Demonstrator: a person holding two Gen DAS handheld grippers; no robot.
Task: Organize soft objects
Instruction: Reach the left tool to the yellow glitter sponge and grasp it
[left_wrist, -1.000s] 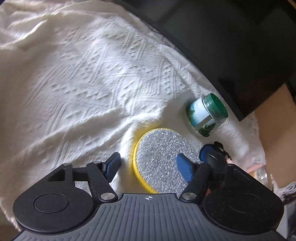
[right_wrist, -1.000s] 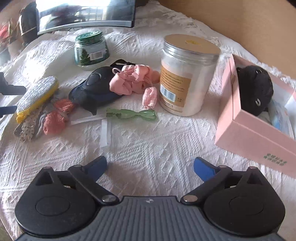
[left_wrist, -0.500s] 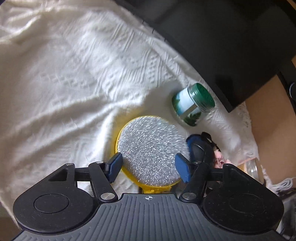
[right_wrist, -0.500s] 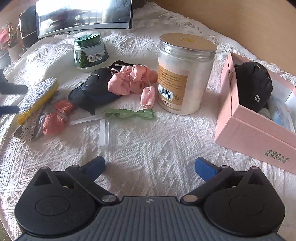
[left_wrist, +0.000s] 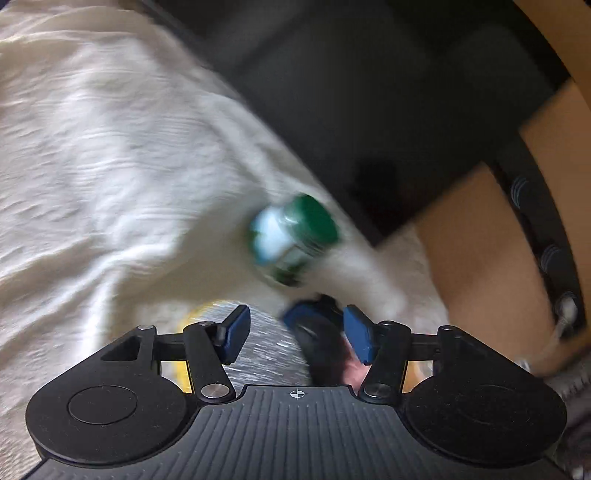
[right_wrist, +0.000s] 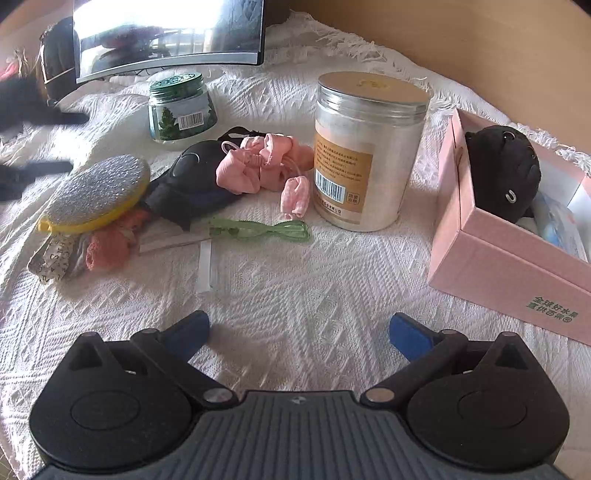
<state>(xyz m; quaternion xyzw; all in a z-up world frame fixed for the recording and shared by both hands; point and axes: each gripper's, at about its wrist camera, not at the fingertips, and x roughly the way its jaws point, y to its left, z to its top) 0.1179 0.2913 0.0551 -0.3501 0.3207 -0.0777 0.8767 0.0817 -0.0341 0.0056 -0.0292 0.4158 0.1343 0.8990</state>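
Rough woven white cloth (right_wrist: 295, 302); glittery silver sponge (right_wrist: 99, 188); matt pink cardboard box (right_wrist: 491, 266).

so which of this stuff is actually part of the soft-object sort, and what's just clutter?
Job: scrub sponge, pink fabric bundle, dark pouch, orange cloth, black plush, pink box.

Lying about: green-lid jar, tall canister, green clip, monitor.

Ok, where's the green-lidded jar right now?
In the right wrist view the green-lidded jar stands upper left on the white cloth, just before the monitor and behind the dark pouch.
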